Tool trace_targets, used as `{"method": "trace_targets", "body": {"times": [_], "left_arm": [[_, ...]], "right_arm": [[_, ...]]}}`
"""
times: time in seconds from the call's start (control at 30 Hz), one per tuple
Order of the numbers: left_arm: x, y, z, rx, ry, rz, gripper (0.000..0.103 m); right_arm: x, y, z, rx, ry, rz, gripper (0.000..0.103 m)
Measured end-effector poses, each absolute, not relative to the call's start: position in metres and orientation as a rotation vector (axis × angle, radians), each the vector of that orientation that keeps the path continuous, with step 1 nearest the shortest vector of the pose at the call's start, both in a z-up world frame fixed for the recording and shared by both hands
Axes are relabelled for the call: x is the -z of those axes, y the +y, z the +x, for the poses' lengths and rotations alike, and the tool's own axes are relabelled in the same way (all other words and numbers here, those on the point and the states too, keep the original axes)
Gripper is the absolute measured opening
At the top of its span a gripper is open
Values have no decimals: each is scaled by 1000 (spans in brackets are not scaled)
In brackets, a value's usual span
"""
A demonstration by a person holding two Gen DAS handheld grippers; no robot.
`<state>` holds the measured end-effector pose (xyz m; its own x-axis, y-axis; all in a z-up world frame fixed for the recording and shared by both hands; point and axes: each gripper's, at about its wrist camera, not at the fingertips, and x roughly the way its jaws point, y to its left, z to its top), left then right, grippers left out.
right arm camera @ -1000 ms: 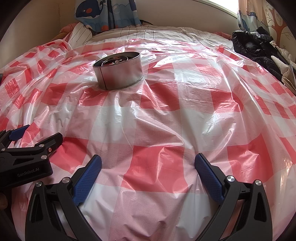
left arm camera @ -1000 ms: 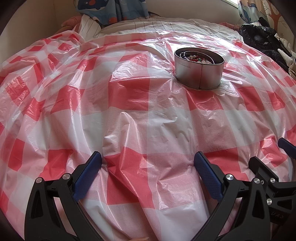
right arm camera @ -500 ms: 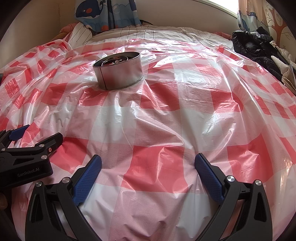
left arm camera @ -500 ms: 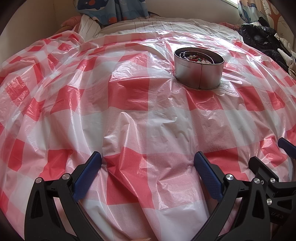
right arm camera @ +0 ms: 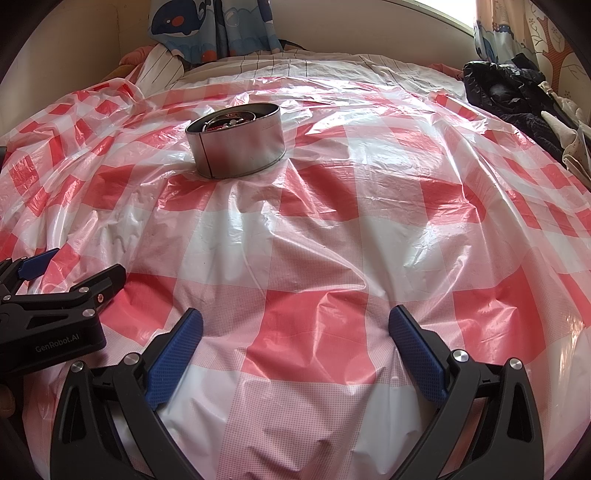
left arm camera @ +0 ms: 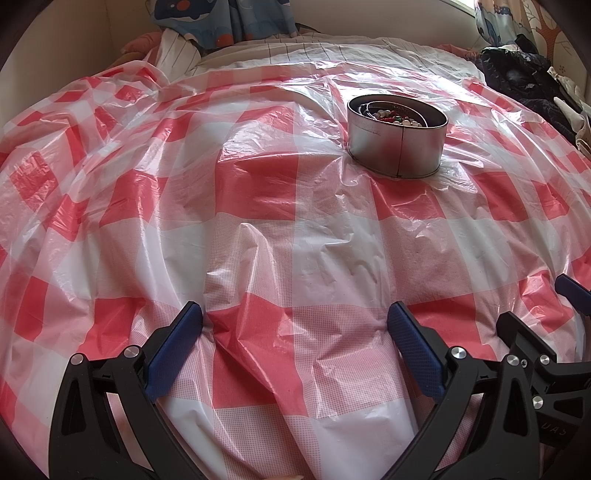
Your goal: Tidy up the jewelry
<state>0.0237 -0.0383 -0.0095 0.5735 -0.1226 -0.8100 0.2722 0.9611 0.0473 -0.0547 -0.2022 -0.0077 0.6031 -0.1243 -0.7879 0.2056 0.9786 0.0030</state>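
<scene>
A round metal tin (left arm camera: 397,142) stands on the red-and-white checked plastic sheet (left arm camera: 258,206), far ahead and to the right in the left wrist view. Beaded jewelry (left arm camera: 395,116) lies inside it. In the right wrist view the tin (right arm camera: 238,142) is far ahead to the left, its contents mostly hidden by the wall. My left gripper (left arm camera: 295,325) is open and empty, low over the sheet. My right gripper (right arm camera: 295,328) is open and empty too. The left gripper also shows at the left edge of the right wrist view (right arm camera: 55,291).
The sheet covers a bed and is wrinkled. Dark clothes (right arm camera: 517,99) are piled at the far right. A whale-print curtain (right arm camera: 207,26) and a striped pillow (right arm camera: 162,70) are at the back. The right gripper's finger (left arm camera: 528,339) shows at the left view's right edge.
</scene>
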Motion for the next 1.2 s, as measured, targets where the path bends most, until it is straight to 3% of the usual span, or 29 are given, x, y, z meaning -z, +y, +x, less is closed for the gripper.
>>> {"method": "trace_targets", "body": {"times": [1.2], "left_arm": [[11,-38,25,237,933,163,96]], "right_arm": [[8,-202,-55,192,904,95,96]]}}
